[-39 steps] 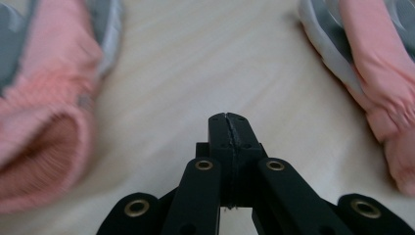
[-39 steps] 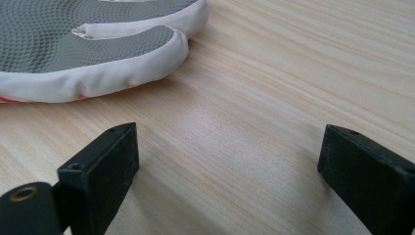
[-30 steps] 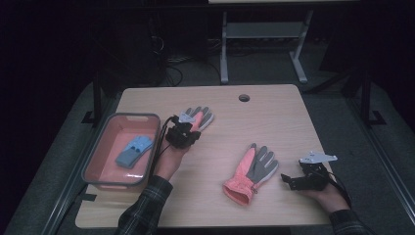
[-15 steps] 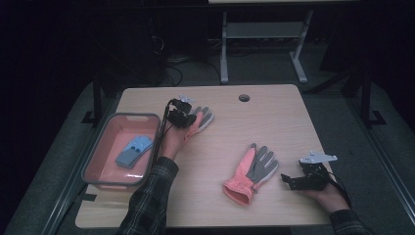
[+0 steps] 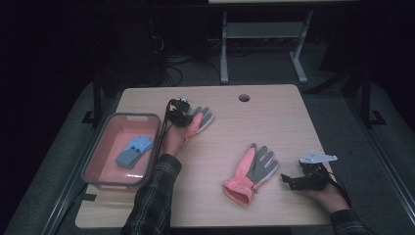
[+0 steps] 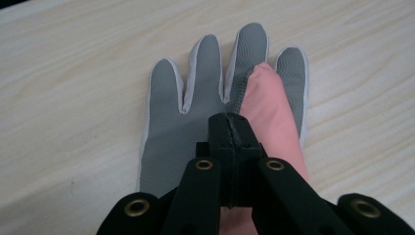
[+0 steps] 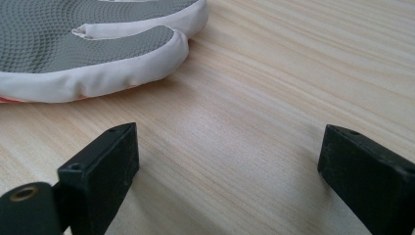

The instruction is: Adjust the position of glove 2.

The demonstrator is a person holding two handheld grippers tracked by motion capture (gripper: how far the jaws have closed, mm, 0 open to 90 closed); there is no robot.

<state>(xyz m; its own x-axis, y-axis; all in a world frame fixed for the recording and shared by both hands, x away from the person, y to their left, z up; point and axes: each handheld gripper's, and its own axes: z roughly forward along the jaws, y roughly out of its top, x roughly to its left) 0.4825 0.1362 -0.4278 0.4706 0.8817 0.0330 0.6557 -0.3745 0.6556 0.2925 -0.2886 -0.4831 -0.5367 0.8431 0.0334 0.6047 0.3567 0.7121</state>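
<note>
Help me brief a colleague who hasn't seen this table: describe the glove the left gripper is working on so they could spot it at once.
On the wooden table, look just right of the pink bin, toward the far edge. The far glove lies there, grey palm up, under the shut left gripper. Unlike the nearer glove lying flat and spread, it has a salmon part folded over its grey palm.

The high view is dim with black surroundings, while both gripper views are bright, evenly lit and sharp.

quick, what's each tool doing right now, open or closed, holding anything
Left tool: closed, jaws together over the far glove; whether they pinch it cannot be told.
Right tool: open, holding nothing, beside the near glove.
</note>
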